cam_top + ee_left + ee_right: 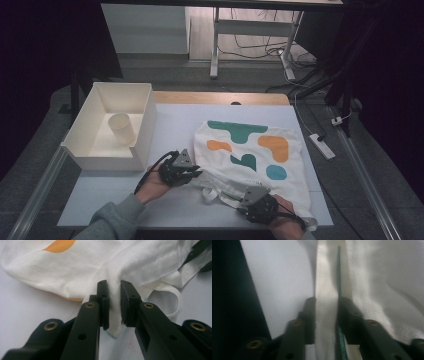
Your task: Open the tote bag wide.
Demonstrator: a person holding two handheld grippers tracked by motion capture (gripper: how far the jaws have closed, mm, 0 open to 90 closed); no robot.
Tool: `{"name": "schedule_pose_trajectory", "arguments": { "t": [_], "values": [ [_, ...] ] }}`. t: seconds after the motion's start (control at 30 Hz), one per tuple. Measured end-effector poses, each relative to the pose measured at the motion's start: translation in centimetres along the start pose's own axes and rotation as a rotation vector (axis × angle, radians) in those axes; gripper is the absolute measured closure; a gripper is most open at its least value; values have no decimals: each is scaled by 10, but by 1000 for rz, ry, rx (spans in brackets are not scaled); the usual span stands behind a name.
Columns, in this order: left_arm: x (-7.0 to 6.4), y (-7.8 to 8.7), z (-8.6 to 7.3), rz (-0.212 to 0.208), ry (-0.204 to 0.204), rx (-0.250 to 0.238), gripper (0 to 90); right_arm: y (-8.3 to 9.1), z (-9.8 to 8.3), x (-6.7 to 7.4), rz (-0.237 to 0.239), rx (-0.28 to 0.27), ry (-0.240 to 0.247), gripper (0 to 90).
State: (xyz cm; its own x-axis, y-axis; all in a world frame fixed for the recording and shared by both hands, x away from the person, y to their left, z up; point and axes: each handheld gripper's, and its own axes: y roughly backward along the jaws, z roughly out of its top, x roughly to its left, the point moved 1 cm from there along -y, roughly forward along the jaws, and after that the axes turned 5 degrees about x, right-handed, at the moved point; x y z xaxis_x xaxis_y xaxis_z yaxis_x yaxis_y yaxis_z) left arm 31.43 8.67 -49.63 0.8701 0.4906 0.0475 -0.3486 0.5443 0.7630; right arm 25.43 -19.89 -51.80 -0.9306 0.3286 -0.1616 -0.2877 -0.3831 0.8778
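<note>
A white-topped table [175, 120] carrying a tote bag and an open box.

The table has a white surface with a strip of bare wood along its far edge. A white cloth tote bag [250, 150], printed with teal and orange blobs, lies flat on the right half, its handles [220, 192] trailing toward the near edge. On the left, toward the far side, stands an open white box [142, 135], well apart from the bag.
</note>
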Motion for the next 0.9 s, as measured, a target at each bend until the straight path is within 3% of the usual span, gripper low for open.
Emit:
{"name": "schedule_pose_trajectory", "arguments": {
  "t": [0.1, 0.2, 0.4, 0.47, 0.6, 0.8, 0.9],
  "values": [
    [1, 0, 0, -2, 5, 1, 776, 1, 1, 4, -28, 0, 54, 852],
    [1, -1, 0, -5, 11, -4, 776, 8, 5, 4, -59, -27, 96, 871],
    [2, -2, 0, -14, 12, 3, 775, 37, 13, -3, -81, -205, 72, 873],
    [3, -2, 0, -22, 21, -4, 774, 48, 17, -6, -121, -244, 80, 873],
    [4, -2, 1, -29, 30, -12, 772, 62, 30, -18, -170, -290, 97, 873],
    [3, -3, 1, -29, 30, -9, 773, 69, 45, -26, -152, -330, 109, 873],
    [3, -4, 1, -30, 28, -4, 772, 73, 48, -28, -168, -342, 107, 873]
  ]
}}
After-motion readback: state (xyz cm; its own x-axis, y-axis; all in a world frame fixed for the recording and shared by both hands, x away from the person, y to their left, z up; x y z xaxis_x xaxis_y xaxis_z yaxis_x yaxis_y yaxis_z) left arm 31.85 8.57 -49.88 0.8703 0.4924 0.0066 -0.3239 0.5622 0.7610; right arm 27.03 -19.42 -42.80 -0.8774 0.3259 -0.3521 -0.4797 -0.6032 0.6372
